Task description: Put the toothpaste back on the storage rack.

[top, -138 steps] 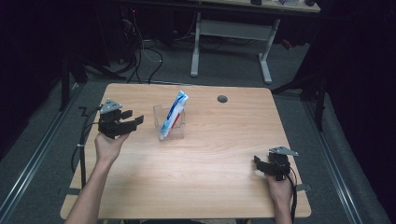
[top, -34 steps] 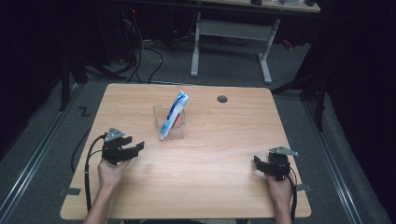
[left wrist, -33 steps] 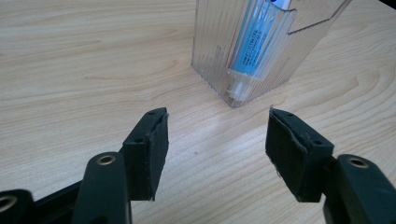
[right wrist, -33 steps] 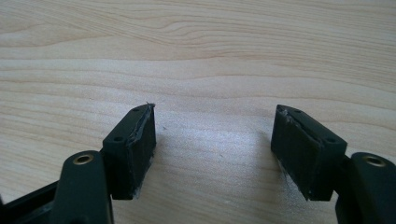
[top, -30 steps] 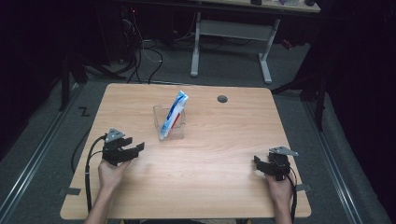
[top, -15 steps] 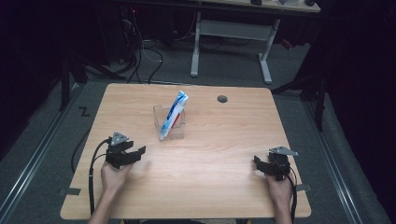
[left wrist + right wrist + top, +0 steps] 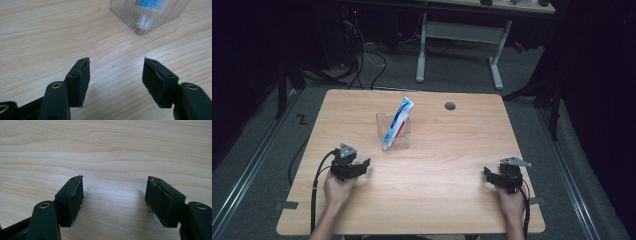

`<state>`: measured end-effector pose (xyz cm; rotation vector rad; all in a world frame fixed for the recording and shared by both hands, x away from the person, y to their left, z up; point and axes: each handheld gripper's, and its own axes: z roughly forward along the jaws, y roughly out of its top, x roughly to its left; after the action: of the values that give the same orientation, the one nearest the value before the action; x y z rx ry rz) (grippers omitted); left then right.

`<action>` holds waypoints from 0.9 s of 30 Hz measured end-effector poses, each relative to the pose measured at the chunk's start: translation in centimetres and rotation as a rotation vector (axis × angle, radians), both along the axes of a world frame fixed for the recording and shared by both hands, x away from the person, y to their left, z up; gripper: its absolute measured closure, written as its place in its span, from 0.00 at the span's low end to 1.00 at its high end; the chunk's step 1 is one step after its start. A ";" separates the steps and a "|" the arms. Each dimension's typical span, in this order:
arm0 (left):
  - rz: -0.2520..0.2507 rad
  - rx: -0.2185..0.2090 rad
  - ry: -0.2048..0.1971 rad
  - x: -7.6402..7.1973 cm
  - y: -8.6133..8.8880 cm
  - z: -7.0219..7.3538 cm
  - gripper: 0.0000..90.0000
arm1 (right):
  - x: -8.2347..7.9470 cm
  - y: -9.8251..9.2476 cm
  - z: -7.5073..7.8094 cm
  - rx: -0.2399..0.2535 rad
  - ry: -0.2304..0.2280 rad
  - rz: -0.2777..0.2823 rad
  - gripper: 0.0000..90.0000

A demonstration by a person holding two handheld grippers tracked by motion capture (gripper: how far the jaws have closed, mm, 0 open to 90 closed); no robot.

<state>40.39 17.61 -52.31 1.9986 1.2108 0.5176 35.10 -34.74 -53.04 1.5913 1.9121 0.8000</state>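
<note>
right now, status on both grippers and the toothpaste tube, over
Left gripper open, empty, low over table. Right gripper open, empty. Toothpaste tube leaning in clear box, untouched. Nothing between left gripper and box.

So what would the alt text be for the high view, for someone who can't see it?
A toothpaste tube stands tilted in a clear ribbed container on a wooden table. Nearer the person, the left gripper and the right gripper rest apart from it with open jaws, one near each front corner.
</note>
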 end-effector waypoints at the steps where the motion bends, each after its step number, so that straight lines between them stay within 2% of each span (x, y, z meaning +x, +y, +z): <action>1: 0.001 0.006 -0.003 0.1 -0.1 -0.1 0.44 | 0.0 0.0 0.0 0.000 0.000 0.000 0.35; 14: 0.013 0.002 0.002 0.6 -0.5 -0.9 0.44 | 0.0 0.0 0.0 0.000 0.000 0.000 0.35; 27: 0.018 0.015 0.001 0.9 -0.7 -1.3 0.43 | 0.0 0.0 0.0 0.000 0.000 0.000 0.35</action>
<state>41.29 16.92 -53.61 2.0029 1.2296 0.5360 35.10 -34.74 -53.04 1.5913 1.9120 0.7999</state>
